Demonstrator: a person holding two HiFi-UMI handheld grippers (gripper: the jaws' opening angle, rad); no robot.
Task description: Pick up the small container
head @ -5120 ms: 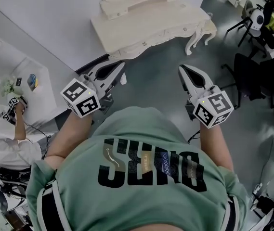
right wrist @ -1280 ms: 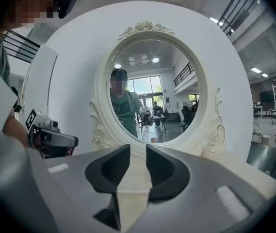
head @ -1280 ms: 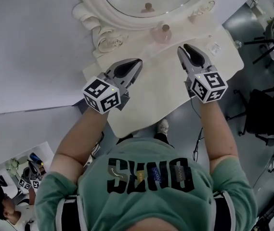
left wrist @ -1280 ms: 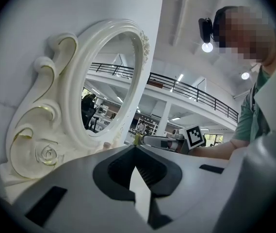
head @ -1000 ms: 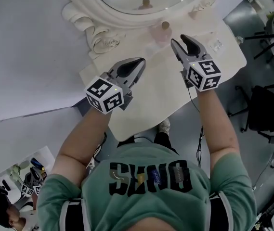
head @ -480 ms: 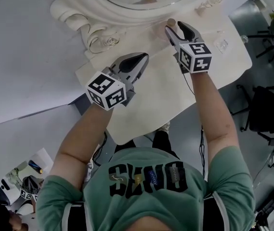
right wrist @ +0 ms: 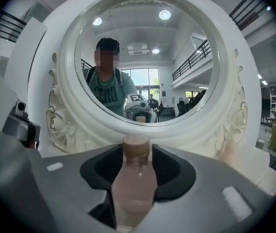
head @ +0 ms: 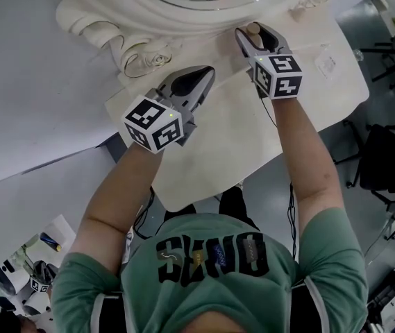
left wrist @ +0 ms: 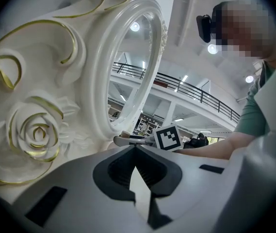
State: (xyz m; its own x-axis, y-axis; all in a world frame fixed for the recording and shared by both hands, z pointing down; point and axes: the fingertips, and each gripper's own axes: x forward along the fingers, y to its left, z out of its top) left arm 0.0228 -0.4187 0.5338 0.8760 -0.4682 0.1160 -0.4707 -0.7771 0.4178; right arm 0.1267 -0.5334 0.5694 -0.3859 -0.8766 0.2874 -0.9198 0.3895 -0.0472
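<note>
A small pink bottle (head: pixel 253 28) with a cork cap stands on the cream vanity table (head: pixel 218 137), close against the mirror's carved frame (head: pixel 148 19). My right gripper (head: pixel 255 33) is open around it. Its jaws have just been opening, and the bottle (right wrist: pixel 134 178) stands upright between them in the right gripper view, where the right gripper (right wrist: pixel 137 152) points level at the mirror (right wrist: pixel 142 57). My left gripper (head: pixel 200 75) hovers over the table to the left, shut and empty. In its own view the left gripper (left wrist: pixel 135 148) faces the frame's carved rose (left wrist: pixel 36 135).
A small clear item (head: pixel 327 62) lies on the table to the right of the bottle. The table's front edge curves just below my forearms. Black chairs (head: pixel 391 165) stand on the grey floor at the right. The mirror frame walls off the table's far side.
Both hands have moved forward and down toward the mirror. The right gripper's jaws widened and came around the pink bottle. The left gripper stayed shut.
</note>
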